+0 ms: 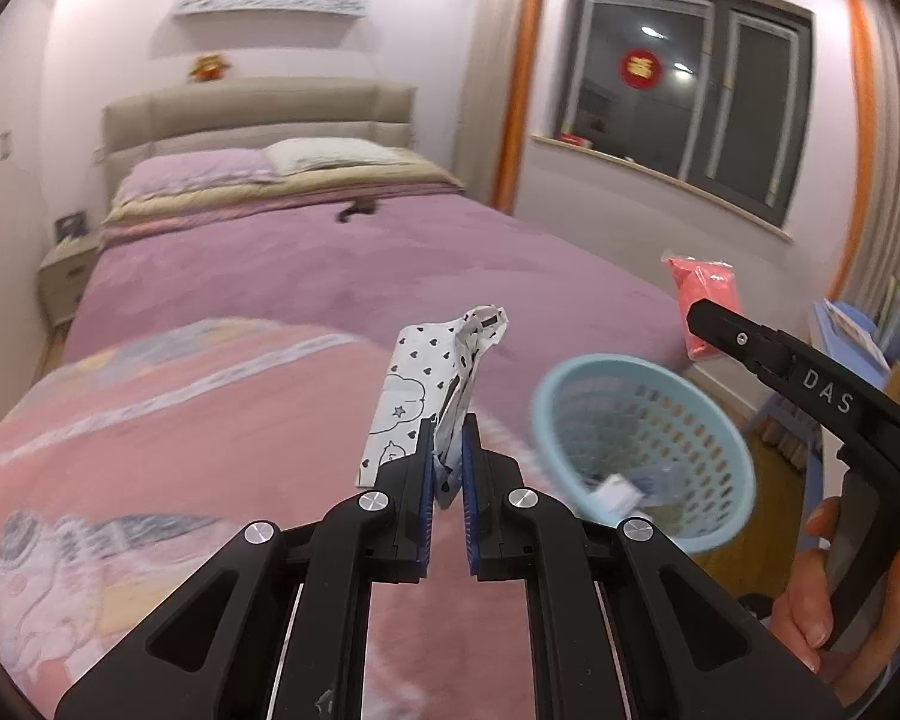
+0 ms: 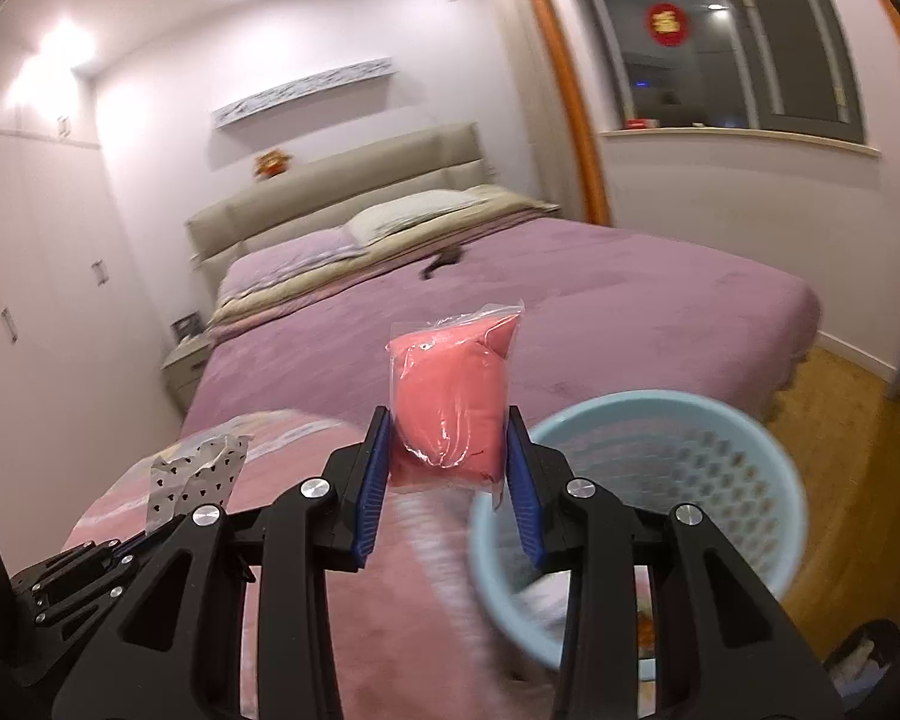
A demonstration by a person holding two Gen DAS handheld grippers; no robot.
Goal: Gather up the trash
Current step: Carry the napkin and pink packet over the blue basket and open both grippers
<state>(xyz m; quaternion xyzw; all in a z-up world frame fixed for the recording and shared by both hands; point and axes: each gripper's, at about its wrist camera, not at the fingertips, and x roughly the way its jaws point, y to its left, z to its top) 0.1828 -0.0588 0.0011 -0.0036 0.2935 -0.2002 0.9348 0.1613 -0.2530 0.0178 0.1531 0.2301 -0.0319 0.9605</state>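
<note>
My left gripper (image 1: 448, 443) is shut on a crumpled white wrapper (image 1: 429, 384) printed with black hearts, held up above the pink blanket. My right gripper (image 2: 447, 450) is shut on a clear packet of pink stuff (image 2: 450, 402); the same pink packet (image 1: 699, 294) shows in the left wrist view at the tip of the right gripper (image 1: 705, 324). A light blue perforated basket (image 1: 642, 450) holds several bits of trash and sits low to the right of the left gripper. That basket (image 2: 642, 510) lies just right of the right gripper. The heart wrapper (image 2: 201, 471) appears at lower left.
A bed with a purple cover (image 1: 354, 276), pillows and a beige headboard (image 1: 258, 114) fills the room ahead. A small dark item (image 1: 354, 213) lies on the cover. A nightstand (image 1: 66, 282) stands left, a window (image 1: 690, 102) right, wooden floor (image 2: 852, 414) beside the bed. A hand (image 1: 834, 618) holds the right gripper.
</note>
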